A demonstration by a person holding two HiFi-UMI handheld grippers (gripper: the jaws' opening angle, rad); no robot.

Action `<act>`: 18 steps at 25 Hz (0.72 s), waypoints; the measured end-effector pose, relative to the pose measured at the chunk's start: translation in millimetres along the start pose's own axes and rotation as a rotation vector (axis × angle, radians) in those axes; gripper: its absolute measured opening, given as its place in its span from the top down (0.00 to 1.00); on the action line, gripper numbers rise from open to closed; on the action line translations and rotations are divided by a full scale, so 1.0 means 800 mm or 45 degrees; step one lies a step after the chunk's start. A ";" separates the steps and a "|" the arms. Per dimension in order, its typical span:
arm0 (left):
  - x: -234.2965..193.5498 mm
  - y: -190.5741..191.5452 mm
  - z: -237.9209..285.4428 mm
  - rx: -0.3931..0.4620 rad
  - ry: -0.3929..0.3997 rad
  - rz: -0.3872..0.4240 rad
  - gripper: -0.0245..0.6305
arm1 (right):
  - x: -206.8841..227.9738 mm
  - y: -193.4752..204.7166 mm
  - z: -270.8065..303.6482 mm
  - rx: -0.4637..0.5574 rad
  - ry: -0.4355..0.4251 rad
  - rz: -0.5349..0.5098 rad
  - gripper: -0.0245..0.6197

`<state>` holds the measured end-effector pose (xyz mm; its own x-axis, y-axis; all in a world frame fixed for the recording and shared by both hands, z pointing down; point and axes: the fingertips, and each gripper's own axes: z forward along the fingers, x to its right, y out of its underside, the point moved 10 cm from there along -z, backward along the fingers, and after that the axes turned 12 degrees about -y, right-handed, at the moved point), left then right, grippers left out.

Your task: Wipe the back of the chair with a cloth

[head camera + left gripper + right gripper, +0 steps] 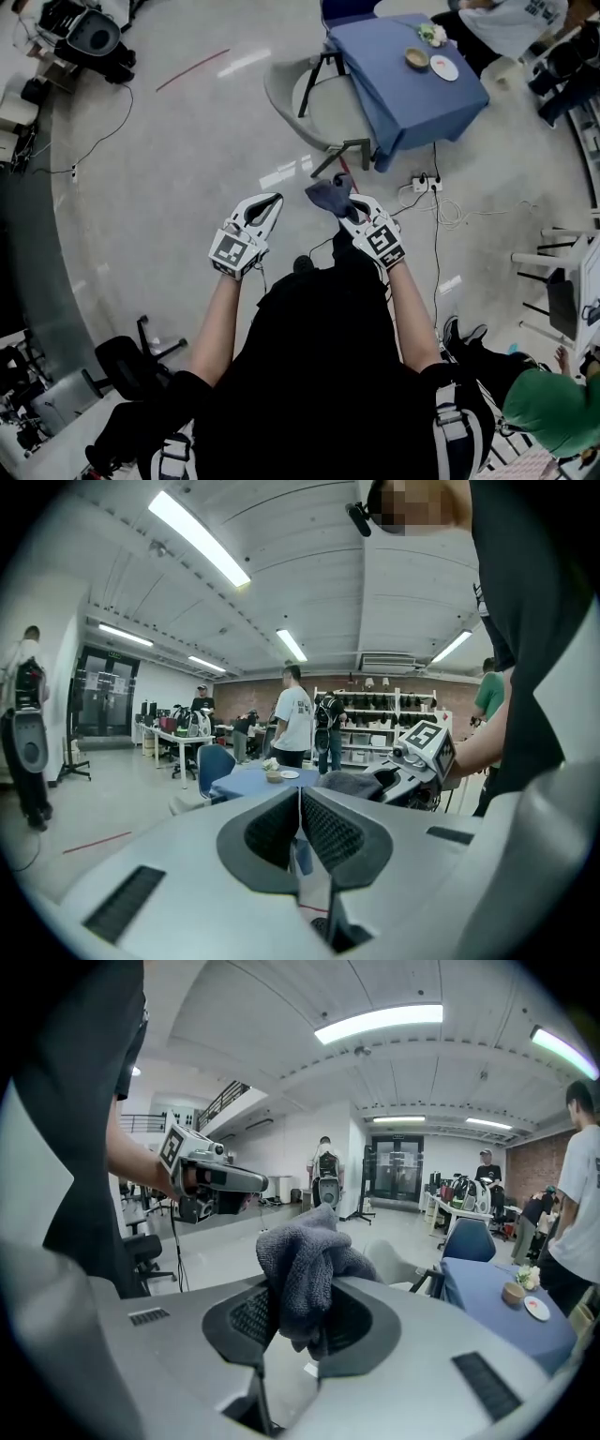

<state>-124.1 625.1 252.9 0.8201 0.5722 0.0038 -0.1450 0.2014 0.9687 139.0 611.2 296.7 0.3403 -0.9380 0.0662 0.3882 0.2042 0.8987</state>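
- Between the right gripper (292, 1330) jaws, a grey cloth (305, 1265) is pinched.
- Left gripper (300, 808) jaws are pressed together.
- Far past both jaws, a chair (319, 112) stands, maybe touching a table (398, 94).

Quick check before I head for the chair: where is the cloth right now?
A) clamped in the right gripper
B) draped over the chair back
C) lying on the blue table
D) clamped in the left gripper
A: the right gripper view shows the grey cloth bunched between the jaws of the right gripper, while the left gripper is shut on nothing.
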 end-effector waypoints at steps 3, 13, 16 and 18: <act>-0.005 -0.001 0.037 -0.015 -0.031 -0.009 0.92 | 0.043 0.004 0.001 -0.001 -0.036 -0.002 0.79; -0.009 -0.054 0.153 -0.023 -0.113 -0.016 0.92 | 0.171 0.009 -0.013 -0.026 -0.123 -0.019 0.78; -0.006 -0.056 0.178 -0.022 -0.121 -0.023 0.92 | 0.204 0.012 -0.019 -0.027 -0.142 -0.026 0.78; -0.004 -0.056 0.190 -0.028 -0.140 -0.035 0.92 | 0.221 0.012 -0.025 -0.029 -0.160 -0.029 0.78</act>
<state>-35.7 493.4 247.1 0.8794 0.4761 0.0058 -0.1329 0.2337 0.9632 219.8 453.0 308.8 0.2219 -0.9698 0.1008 0.4146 0.1875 0.8905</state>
